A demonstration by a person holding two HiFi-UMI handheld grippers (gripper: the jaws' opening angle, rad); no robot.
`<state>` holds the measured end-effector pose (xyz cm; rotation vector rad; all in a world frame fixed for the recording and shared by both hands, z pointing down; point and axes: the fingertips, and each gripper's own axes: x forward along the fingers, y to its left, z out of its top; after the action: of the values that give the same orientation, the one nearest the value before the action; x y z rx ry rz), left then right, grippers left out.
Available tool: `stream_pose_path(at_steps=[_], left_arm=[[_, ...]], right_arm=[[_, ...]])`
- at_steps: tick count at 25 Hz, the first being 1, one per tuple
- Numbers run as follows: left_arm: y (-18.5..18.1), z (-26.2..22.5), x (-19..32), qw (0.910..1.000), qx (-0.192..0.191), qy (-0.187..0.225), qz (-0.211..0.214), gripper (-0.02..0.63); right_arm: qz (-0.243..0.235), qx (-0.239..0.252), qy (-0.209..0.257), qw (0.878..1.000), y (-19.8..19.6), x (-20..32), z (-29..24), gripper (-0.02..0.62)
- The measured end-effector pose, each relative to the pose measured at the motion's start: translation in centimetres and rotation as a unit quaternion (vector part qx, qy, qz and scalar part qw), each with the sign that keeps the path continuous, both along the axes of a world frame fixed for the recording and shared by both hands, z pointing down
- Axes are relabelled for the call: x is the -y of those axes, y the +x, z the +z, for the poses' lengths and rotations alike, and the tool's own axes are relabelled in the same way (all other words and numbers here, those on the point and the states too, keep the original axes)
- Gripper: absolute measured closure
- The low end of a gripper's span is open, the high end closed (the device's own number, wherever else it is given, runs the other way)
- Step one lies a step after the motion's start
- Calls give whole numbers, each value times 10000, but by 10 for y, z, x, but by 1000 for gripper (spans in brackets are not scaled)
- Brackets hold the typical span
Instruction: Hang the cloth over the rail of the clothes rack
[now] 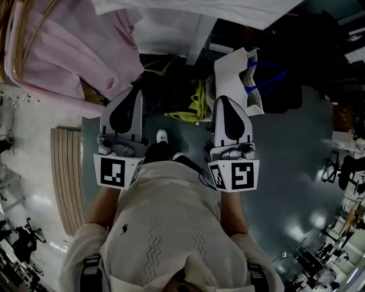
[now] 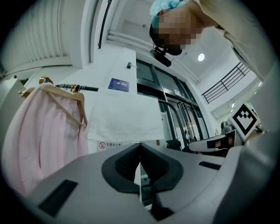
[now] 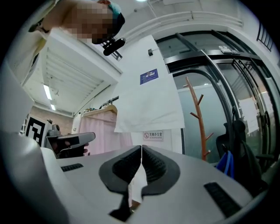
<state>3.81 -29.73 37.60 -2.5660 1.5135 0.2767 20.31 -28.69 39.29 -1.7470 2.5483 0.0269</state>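
Note:
The white cloth (image 2: 127, 109) hangs flat from up high, beside a pink garment (image 2: 48, 131) on a wooden hanger on the black rail (image 2: 85, 88). It also shows in the right gripper view, white cloth (image 3: 151, 96), and at the top edge of the head view, white cloth (image 1: 188, 11). My left gripper (image 1: 134, 91) (image 2: 140, 146) and right gripper (image 1: 221, 98) (image 3: 142, 148) are held low in front of the person's chest, side by side. They are apart from the cloth. Both have their jaws shut with nothing between them.
The pink garment (image 1: 68, 51) hangs at the upper left. A white bag with blue handles (image 1: 245, 74) and a yellow-green item (image 1: 197, 102) lie on the dark floor ahead. A slatted wooden board (image 1: 67, 171) lies at the left. A wooden coat stand (image 3: 197, 118) rises at the right.

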Motion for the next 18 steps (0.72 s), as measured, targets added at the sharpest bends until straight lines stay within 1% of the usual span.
stream_pose_path(at_steps=[3, 7, 9, 11, 13, 15, 18], left_arm=[[16, 13, -41, 9996, 156, -227, 5, 594], [33, 22, -94, 9990, 226, -371, -96, 594], [40, 31, -117, 9987, 273, -432, -57, 594], [47, 37, -135, 9983, 211, -531, -66, 594], [48, 43, -153, 9978, 253, -611, -27, 594], [48, 52, -168, 9972, 356, -652, 78, 594], [52, 54, -179, 9975, 256, -604, 279, 594]], right_arm=[[-128, 136, -265, 9995, 1, -39, 15, 577], [-247, 345, -538, 9976, 7, -88, 34, 577], [-249, 281, -627, 9973, 10, -107, 45, 577], [-183, 223, -752, 9968, 14, -125, 57, 577], [-174, 248, -856, 9959, 12, -139, 63, 577], [-197, 244, -885, 9956, 8, -152, 65, 577], [-145, 125, -825, 9964, 3, -166, 60, 577]])
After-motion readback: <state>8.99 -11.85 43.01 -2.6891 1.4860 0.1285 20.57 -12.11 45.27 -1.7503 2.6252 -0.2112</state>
